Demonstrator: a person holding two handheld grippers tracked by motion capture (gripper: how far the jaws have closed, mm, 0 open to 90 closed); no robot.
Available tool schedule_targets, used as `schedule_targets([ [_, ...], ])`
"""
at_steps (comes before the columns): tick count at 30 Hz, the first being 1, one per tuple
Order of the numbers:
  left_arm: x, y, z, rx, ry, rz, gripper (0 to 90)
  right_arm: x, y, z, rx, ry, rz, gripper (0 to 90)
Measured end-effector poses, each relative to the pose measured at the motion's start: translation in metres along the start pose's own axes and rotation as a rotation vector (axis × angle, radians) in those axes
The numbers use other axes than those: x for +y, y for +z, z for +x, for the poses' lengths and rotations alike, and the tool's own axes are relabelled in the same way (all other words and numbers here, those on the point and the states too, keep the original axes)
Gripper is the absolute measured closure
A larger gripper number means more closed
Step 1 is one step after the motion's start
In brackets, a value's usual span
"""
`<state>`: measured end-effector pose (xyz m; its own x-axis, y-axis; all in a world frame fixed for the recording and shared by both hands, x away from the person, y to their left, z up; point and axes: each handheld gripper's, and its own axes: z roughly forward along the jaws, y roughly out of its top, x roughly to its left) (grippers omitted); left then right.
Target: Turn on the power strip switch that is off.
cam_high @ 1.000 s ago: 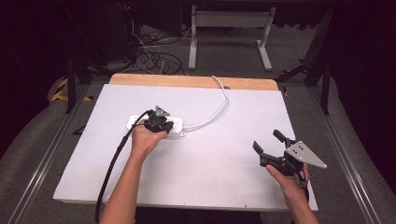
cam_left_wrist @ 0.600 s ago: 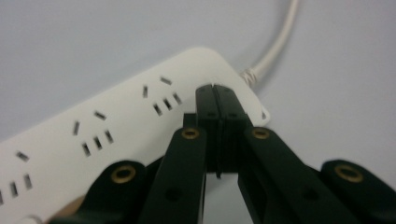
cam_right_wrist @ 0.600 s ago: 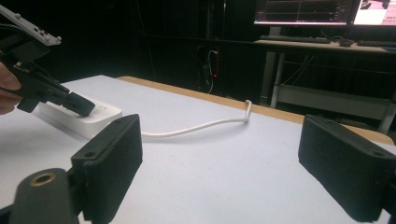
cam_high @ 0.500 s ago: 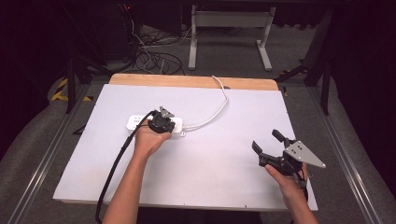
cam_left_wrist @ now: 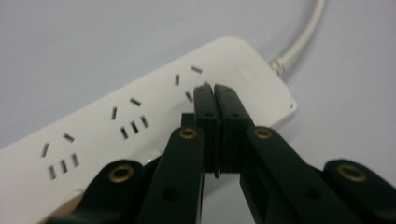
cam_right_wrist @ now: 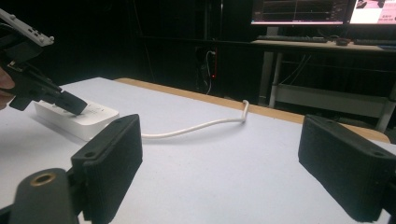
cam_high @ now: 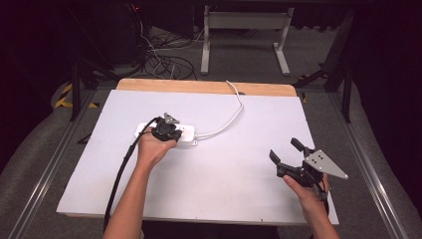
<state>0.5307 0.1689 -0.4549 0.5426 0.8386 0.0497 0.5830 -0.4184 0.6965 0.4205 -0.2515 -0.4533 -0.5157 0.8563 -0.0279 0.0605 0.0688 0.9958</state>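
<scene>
Two claws working: left claw [cam_left_wrist: 215, 91], jaws closed and empty, is now pressing on the power strip [cam_high: 185, 135] left of tabletop [cam_high: 249, 209] centre, having shifted slightly rightward; right claw [cam_high: 287, 154] is idling open near the right edge.

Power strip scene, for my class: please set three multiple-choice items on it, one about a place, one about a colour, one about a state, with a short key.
1. Where are the tips of the left gripper?
A. on the top of the power strip, near its cord end
B. on the bare table
C. on the cord

2. What colour is the cord?
A. black
B. white
C. yellow

3. How do the jaws of the right gripper stand?
A. shut on the cord
B. shut on nothing
C. wide open, with nothing between them

Key:
1 A, the left gripper view shows the closed tips on the strip by the sockets nearest the cord.
2 B, it matches the white strip.
3 C, the right gripper view shows a broad gap over bare table.
</scene>
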Motion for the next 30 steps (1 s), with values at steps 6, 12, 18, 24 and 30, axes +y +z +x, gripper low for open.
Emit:
schedule_targets([
  [6,0.0016,0.0033,-0.0081,0.005,0.024,0.007,89.8,0.0005,-0.0007,-0.0001,0.002,0.000,-0.006,14.3],
  [12,0.0025,0.0040,-0.0099,0.015,0.011,0.015,89.8,0.0023,-0.0047,-0.0010,-0.001,0.002,-0.018,14.3],
  [18,0.0043,0.0044,-0.0086,0.008,0.003,0.031,89.9,0.0024,-0.0038,-0.0006,0.002,0.002,-0.015,14.3],
  [24,0.0046,0.0045,-0.0082,0.006,0.001,0.033,89.9,0.0025,-0.0036,0.0002,0.002,0.000,-0.015,14.3],
  [30,0.0046,0.0046,-0.0075,-0.001,-0.004,0.035,89.9,0.0032,-0.0039,0.0002,0.001,0.002,-0.020,14.4],
])
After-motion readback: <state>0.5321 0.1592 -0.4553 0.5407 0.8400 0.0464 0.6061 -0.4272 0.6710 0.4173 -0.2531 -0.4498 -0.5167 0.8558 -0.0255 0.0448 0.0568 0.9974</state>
